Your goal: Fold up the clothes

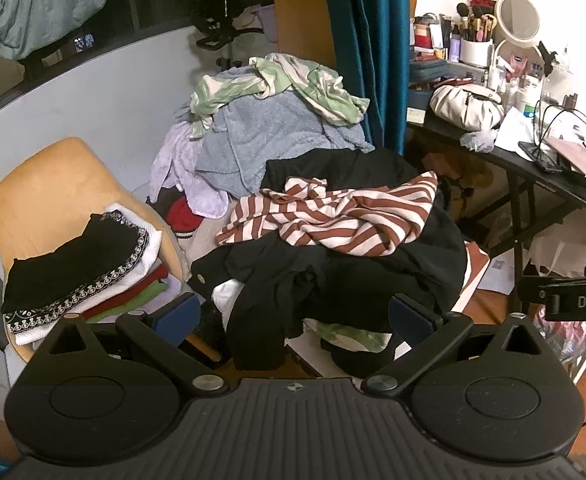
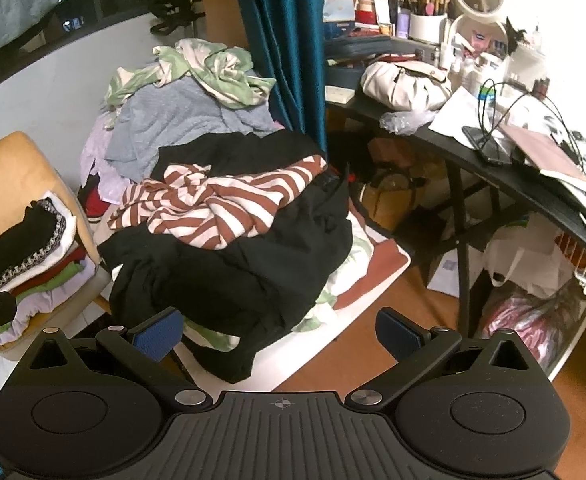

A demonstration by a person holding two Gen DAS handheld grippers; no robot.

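Jaws spread wide and empty on both the left gripper [image 1: 295,318] and right gripper [image 2: 279,334], we should pinch the striped shirt [image 1: 333,216], lying atop the black pile at twelve o'clock, by one hem.

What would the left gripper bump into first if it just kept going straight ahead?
Most likely the black garment draped over the front of the pile: it fills the gap between the open jaws of the left gripper. The striped top lies farther back, though depth is hard to judge.

One heap of unfolded clothes [image 1: 313,184], one folded stack [image 1: 81,272], one chair [image 1: 53,184], one round mirror [image 1: 517,16].
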